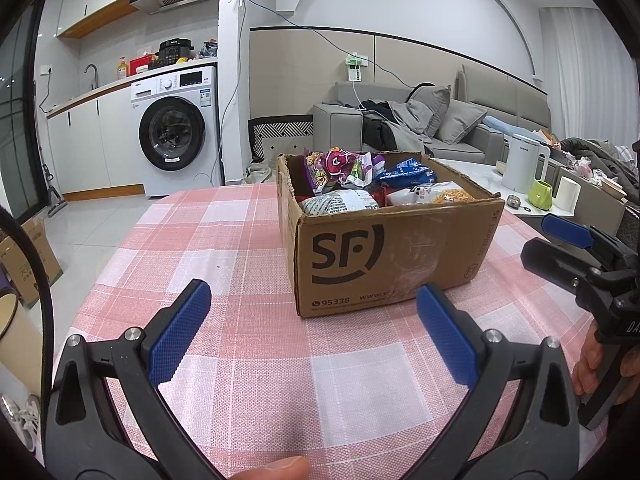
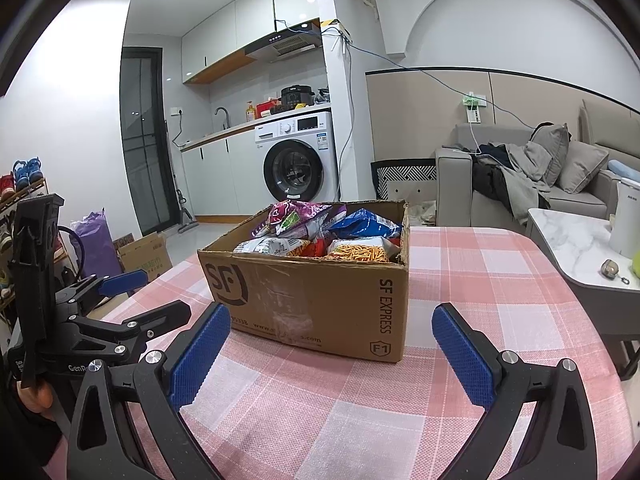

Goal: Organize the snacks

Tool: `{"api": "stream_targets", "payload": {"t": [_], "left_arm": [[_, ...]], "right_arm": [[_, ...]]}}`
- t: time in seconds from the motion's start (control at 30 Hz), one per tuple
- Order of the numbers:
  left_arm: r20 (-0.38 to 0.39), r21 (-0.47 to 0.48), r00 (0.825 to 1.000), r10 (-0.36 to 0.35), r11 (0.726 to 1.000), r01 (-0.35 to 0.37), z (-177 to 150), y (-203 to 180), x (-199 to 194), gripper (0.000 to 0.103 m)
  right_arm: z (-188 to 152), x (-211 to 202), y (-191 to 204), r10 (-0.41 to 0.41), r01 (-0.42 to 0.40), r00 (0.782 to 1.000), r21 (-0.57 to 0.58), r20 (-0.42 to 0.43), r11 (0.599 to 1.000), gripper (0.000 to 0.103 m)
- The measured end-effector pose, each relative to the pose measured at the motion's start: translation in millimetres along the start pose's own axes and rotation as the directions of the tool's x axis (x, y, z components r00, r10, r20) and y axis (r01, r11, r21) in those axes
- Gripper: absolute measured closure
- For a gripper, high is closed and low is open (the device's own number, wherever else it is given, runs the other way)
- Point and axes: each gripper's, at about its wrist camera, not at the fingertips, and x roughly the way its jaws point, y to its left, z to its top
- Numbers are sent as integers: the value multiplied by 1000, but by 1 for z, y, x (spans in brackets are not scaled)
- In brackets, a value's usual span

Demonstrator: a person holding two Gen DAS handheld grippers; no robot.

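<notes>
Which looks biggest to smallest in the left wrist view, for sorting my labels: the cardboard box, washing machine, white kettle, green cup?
1. cardboard box, though it is nearest the camera
2. washing machine
3. white kettle
4. green cup

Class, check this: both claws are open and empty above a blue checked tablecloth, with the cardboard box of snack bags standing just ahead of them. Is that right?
Not quite: the tablecloth is pink and white checked, not blue, as both wrist views show. The rest holds: the left claw and right claw are open and empty, and the cardboard box of snack bags stands just ahead.
</notes>
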Motion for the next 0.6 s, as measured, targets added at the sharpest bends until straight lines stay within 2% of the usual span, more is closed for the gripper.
{"api": "stream_targets", "payload": {"t": [0.6], "left_arm": [[1, 1, 1000, 1, 1000, -1, 0, -1, 0, 1]], "right_arm": [[-1, -1, 0, 0, 0, 1000, 2, -1, 1000, 0]]}}
